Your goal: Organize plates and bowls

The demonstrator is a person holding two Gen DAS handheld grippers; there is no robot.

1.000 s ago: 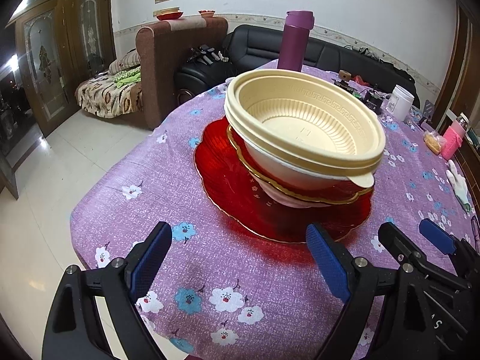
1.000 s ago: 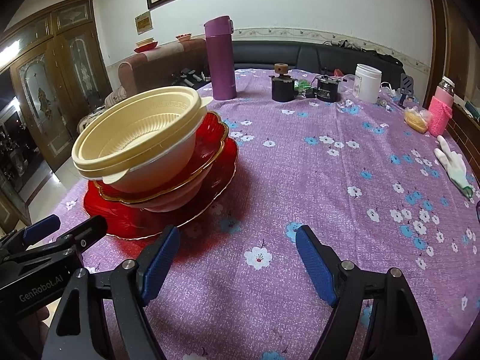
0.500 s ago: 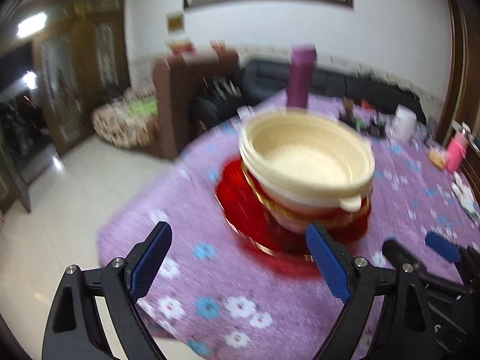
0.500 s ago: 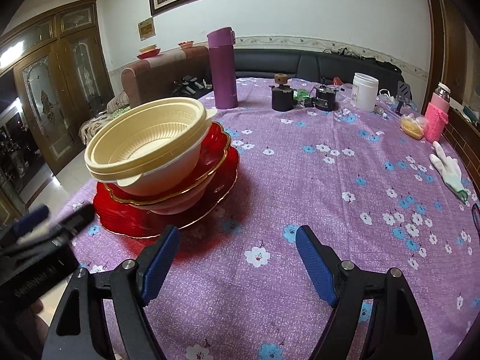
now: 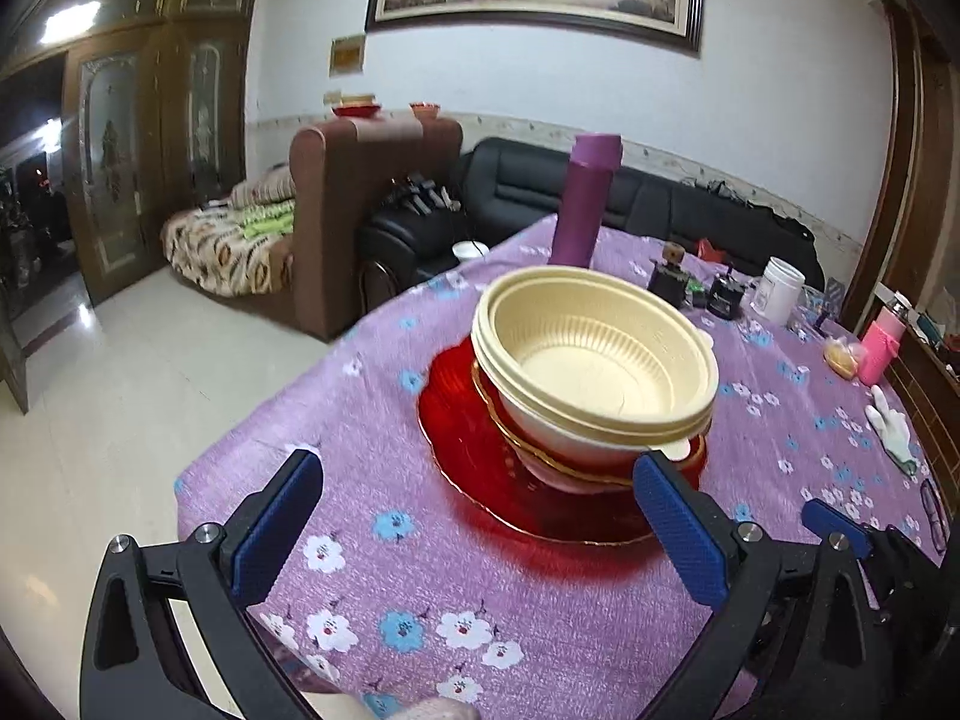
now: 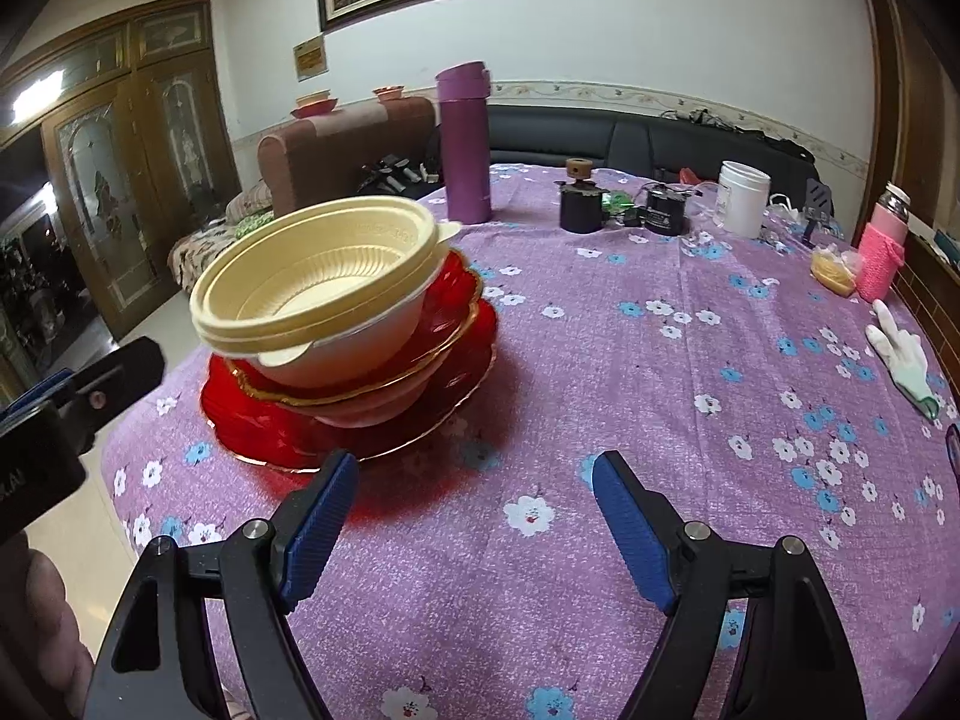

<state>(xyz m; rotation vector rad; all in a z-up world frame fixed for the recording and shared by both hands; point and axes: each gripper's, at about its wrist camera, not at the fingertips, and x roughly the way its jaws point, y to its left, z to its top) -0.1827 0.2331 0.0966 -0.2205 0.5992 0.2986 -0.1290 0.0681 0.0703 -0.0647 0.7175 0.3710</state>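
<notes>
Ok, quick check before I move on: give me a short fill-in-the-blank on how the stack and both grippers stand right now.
1. The cream bowls sit at the ____ of the stack.
2. The bottom piece of the stack is a large ____ plate lying on the purple tablecloth.
3. The left gripper and the right gripper both have their jaws ____ and hold nothing.
4. Behind the stack stands a tall ____ flask.

Missing words: top; red; open; purple
</notes>
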